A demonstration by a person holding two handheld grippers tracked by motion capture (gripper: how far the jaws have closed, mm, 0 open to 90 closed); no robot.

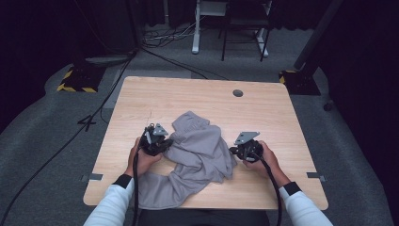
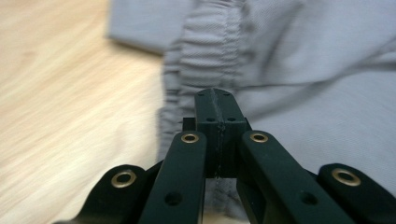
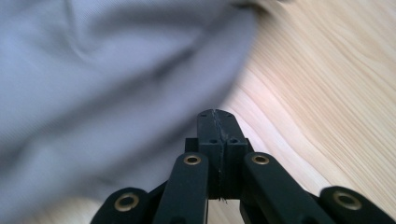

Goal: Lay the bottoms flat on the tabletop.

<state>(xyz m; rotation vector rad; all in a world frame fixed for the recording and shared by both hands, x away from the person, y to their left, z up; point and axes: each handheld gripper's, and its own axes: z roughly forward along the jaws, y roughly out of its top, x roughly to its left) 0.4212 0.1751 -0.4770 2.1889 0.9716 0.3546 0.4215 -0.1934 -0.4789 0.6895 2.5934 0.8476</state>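
Observation:
A crumpled grey garment [image 1: 202, 150] with an elastic waistband lies in the near middle of the wooden table [image 1: 197, 94], and one end hangs over the front edge. My left gripper [image 1: 168, 142] rests at the garment's left side. Its jaws are pressed together, with the tip [image 2: 216, 100] over the gathered waistband [image 2: 205, 51], and no fabric shows between the pads. My right gripper [image 1: 232, 150] sits at the garment's right edge. Those jaws are also shut [image 3: 217, 119], with the tip at the border of grey cloth [image 3: 93, 93] and bare wood. A hand holds each gripper.
A round cable hole [image 1: 237, 92] sits near the table's far edge. Bare wood lies to the left, right and far side of the garment. On the floor beyond are cables [image 1: 164, 35], two stand feet with yellow-black stripes [image 1: 75, 80], and furniture legs [image 1: 195, 28].

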